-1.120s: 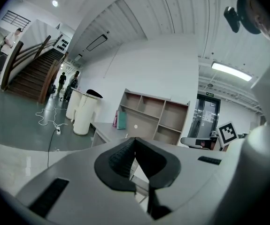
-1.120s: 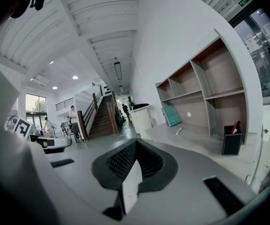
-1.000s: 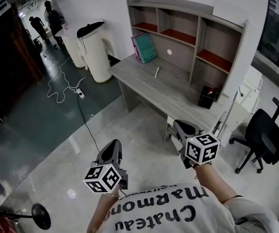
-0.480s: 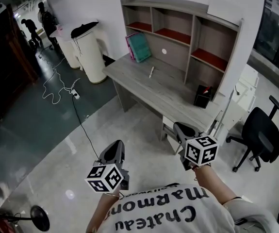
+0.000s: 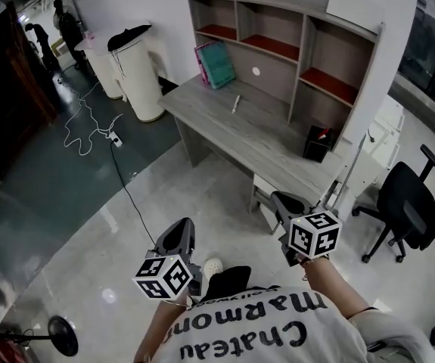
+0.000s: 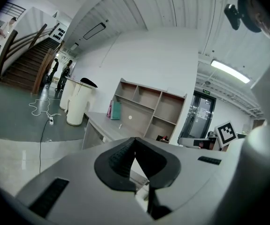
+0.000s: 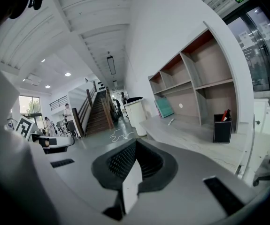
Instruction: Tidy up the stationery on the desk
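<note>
A grey desk with an open-shelved hutch stands ahead of me, some way off. On it a white pen lies near the middle. A teal book leans against the hutch at its left end. A black pen holder with red items stands at its right end. My left gripper and right gripper hang over the floor, well short of the desk. Both are shut and hold nothing. The right gripper view shows the pen holder, book and pen. The left gripper and right gripper show their jaws pressed together.
Two white bins stand left of the desk. A white cable with a power strip trails over the floor. A black office chair and a white cabinet stand to the right. People stand in the far hallway.
The desk has drifted slightly in view as I step toward it, and a shoe now shows below between the grippers. Both grippers stay shut and in place.
</note>
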